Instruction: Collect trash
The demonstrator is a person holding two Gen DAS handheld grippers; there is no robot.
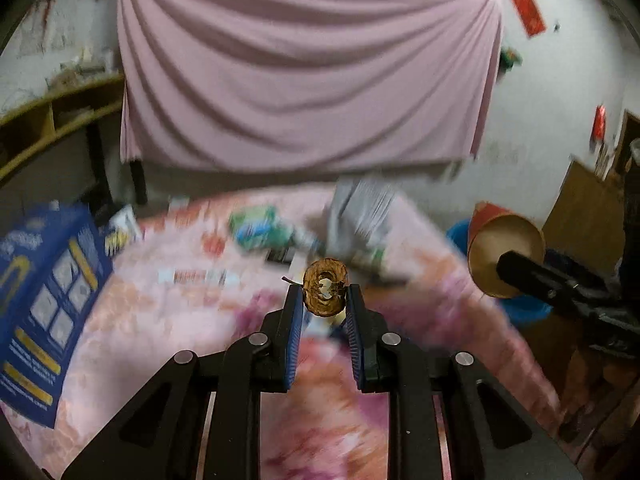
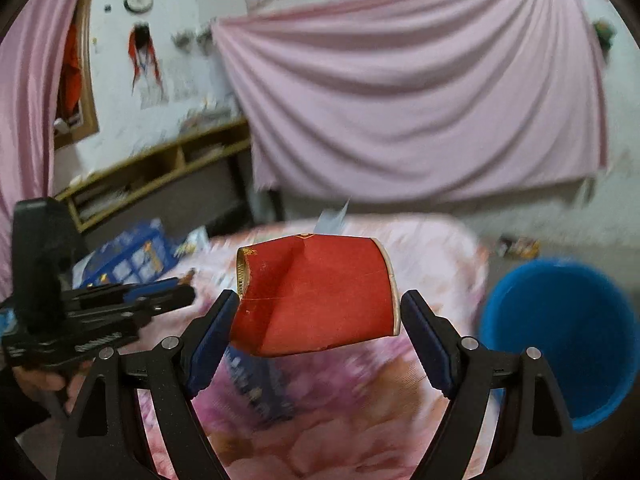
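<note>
Left wrist view, from left to right: a blue printed box (image 1: 38,300) lies on the pink floral bedspread (image 1: 168,320), blurred wrappers (image 1: 256,228) beyond it. At centre the left gripper (image 1: 323,300) pinches a browned apple core (image 1: 325,293) between nearly closed blue pads. Right wrist view: the right gripper (image 2: 316,320), spread wide, clamps a dented red paper cup (image 2: 316,296) lying sideways above the bed, with a blue bucket (image 2: 560,336) on the floor at far right.

Browned apple core (image 1: 325,293) pinched upright, dented red paper cup (image 2: 316,295) sideways
</note>
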